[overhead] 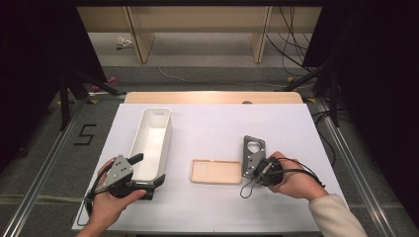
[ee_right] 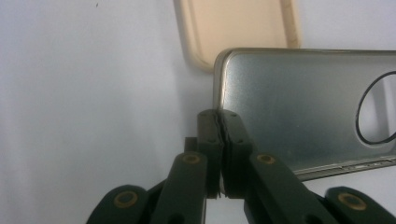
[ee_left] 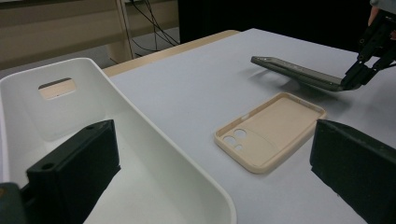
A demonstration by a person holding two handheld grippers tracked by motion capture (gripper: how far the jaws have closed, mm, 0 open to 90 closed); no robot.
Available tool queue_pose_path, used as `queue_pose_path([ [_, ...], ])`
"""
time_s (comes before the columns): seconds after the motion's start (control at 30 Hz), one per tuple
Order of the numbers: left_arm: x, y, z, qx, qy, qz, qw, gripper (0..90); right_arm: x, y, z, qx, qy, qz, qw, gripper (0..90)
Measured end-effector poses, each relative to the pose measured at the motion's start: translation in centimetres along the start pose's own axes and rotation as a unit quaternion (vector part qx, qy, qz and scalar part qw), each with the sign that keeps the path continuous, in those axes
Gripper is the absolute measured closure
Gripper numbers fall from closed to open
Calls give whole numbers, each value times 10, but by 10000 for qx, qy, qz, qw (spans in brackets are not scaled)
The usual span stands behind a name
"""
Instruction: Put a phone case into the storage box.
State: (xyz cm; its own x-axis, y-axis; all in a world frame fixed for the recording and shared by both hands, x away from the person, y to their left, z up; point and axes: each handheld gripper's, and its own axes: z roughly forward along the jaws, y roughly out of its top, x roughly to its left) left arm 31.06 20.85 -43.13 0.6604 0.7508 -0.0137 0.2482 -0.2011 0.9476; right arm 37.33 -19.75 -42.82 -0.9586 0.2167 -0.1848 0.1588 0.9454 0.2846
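Clenched right tongs (ee_right: 219,140) pinch the grey phone (ee_right: 303,107) by one corner, holding it tilted just above the surface (overhead: 212,123), beside the beige case (overhead: 216,172). Seating it looks like the step in hand; next, turn its long axis parallel to the case's. Left tongs (ee_left: 210,172) stand released, straddling the white bin's (ee_left: 154,154) wall.

Materials and finishes on the table

A brushed, dull-sheened metal look is shown by the grey phone shell (ee_right: 303,107); the beige phone case (ee_left: 271,130) appears as soft matt rubbery plastic, the white bin (overhead: 153,138) as smooth glossy plastic, the table cover (overhead: 217,128) as matt.
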Motion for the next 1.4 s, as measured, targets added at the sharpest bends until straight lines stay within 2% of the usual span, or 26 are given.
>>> queue_pose_path([
  [0.07, 0, 0, 0, 3, -7, 5, 10000, 9, -1, -1, -1, -173, -11, 55, 9998, 881],
  [0.23, 0, 0, 1, 16, -8, 6, 10000, 11, -2, -2, -4, -484, -202, 352, 9980, 881],
  [0.43, -1, 1, 1, 44, -3, 2, 10000, 18, -2, -2, -4, -817, -227, 517, 9951, 882],
  [0.5, -2, 4, 1, 121, 92, -146, 9998, 27, -2, -1, -4, -887, -219, 510, 9945, 882],
  [0.63, -5, 10, 3, 149, 113, -218, 9996, 40, 0, 2, -4, -1010, -212, 576, 9930, 882],
  [0.73, -7, 15, 6, 203, 21, -307, 9993, 44, 1, 4, -3, -1027, -203, 552, 9930, 882],
  [1.0, -8, 36, 22, 344, -87, -344, 9988, 70, 6, 9, -4, -1212, -202, 514, 9911, 882],
  [1.4, -9, 69, 59, 452, -161, -321, 9983, 104, 16, 25, -7, -1444, -258, 386, 9884, 883],
])
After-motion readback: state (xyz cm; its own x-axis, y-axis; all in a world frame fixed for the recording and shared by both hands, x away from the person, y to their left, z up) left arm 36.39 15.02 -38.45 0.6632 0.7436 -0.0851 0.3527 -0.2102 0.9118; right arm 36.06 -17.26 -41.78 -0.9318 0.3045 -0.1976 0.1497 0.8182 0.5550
